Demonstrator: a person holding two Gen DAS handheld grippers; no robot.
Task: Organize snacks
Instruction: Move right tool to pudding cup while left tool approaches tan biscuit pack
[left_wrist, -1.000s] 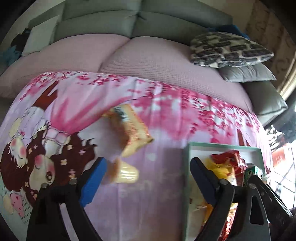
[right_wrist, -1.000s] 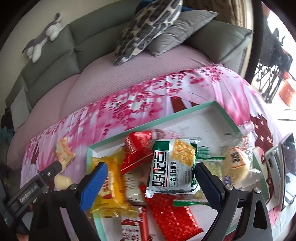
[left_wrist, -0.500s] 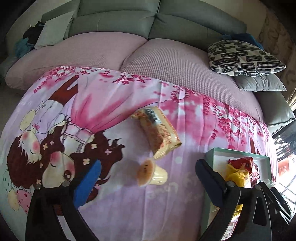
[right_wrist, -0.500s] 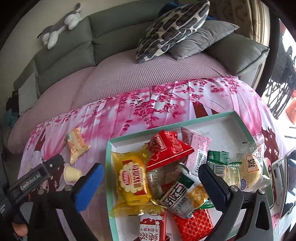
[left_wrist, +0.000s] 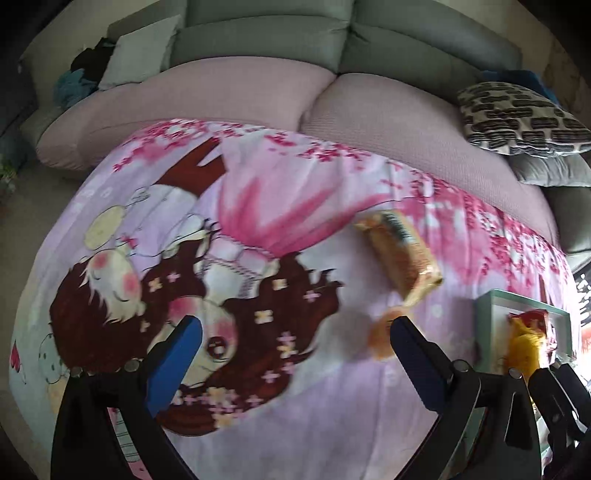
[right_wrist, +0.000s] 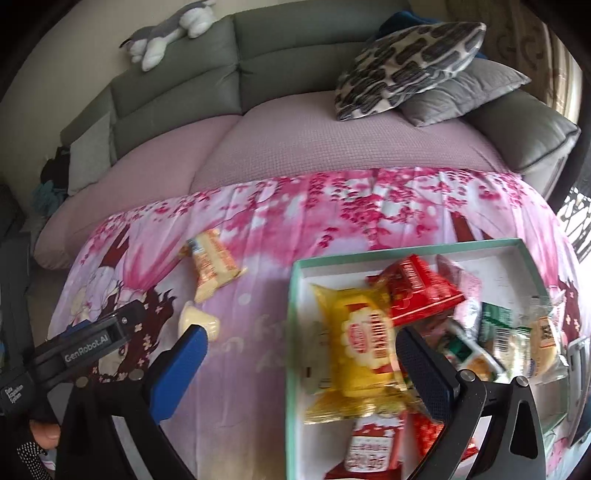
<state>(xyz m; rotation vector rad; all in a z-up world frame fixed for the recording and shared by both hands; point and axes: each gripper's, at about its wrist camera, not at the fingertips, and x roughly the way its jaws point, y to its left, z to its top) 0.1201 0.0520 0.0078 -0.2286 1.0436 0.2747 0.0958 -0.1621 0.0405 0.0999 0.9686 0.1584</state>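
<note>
Left wrist view: left gripper (left_wrist: 295, 354) spread wide over the pink cartoon-print cloth (left_wrist: 258, 229), nothing between its blue pads. Orange wrapped snack (left_wrist: 400, 254) lying flat on the cloth, well ahead of the fingers and toward the right. Small yellow jelly cup (left_wrist: 380, 338) on its side just below that snack, partly hidden behind the right finger, blurred. Corner of the teal-rimmed box (left_wrist: 487, 299) at the right edge, a yellow packet (left_wrist: 524, 347) and a red packet (left_wrist: 532, 317) showing inside it. Grey sofa (left_wrist: 266, 33) behind, with pink seat cushions and a black-and-white patterned pillow (left_wrist: 517, 118) at the right.

Right wrist view: right gripper (right_wrist: 301, 352) likewise wide apart and gripping nothing, hanging over the left rim of the box (right_wrist: 295, 295). Box sitting on the cloth (right_wrist: 332, 206) and crowded with snacks: yellow packet (right_wrist: 364, 343) at the left, red packet (right_wrist: 417, 288) above it, a green-and-white packet (right_wrist: 495, 325), a clear-wrapped bun (right_wrist: 543, 347) at the right, more red packets (right_wrist: 369, 450) at the bottom. Outside the box, to its left: orange wrapped snack (right_wrist: 212, 264) and jelly cup (right_wrist: 197, 319), near each other on the cloth, the cup touching the tip of the left blue pad in the picture. Left gripper (right_wrist: 88, 339) entering from the lower left, a fingertip of the person's hand (right_wrist: 44, 430) under it. Plush toy (right_wrist: 170, 31) lying on the sofa back (right_wrist: 295, 55); patterned pillow (right_wrist: 410, 62) resting on a grey pillow (right_wrist: 465, 92).
</note>
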